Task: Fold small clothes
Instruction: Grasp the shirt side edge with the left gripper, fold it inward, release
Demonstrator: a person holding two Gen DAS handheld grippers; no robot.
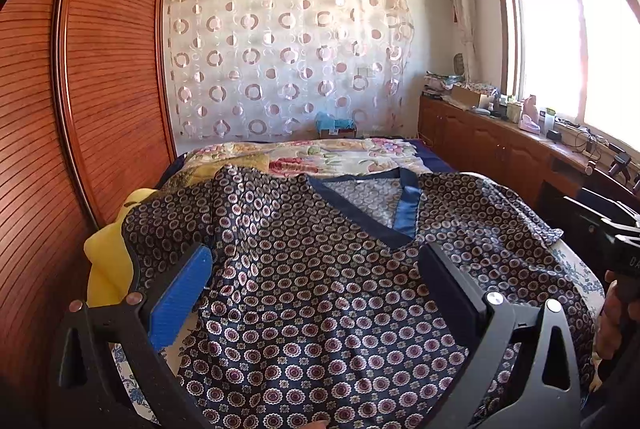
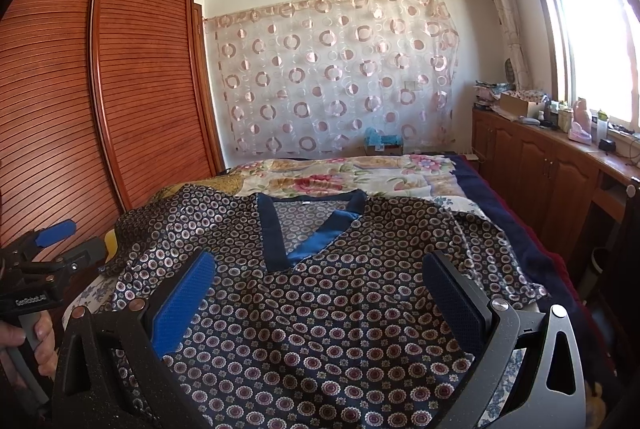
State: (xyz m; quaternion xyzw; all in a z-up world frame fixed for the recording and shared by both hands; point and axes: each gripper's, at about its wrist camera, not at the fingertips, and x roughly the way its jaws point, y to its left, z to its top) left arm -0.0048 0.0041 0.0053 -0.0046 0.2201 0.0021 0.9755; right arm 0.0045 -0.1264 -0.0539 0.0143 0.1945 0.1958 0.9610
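Note:
A dark navy shirt [image 1: 312, 289] with a small circle print and a blue V-neck collar [image 1: 404, 209] lies spread flat on the bed, neck away from me. My left gripper [image 1: 316, 265] hangs over its lower left part, open, nothing between the blue pads. In the right wrist view the same shirt [image 2: 320, 329] fills the foreground, collar [image 2: 316, 229] ahead. My right gripper [image 2: 320, 277] hovers above the chest area, open and empty. The left gripper [image 2: 48, 241] also shows at the left edge, held by a hand [image 2: 40, 345]. The shirt's hem is hidden below both views.
A floral quilt [image 2: 352, 177] covers the bed beyond the shirt. A slatted wooden wardrobe [image 1: 100, 89] stands close on the left, with something yellow [image 1: 108, 269] by the bed's edge. Wooden cabinets [image 2: 540, 173] with clutter line the right wall under the window.

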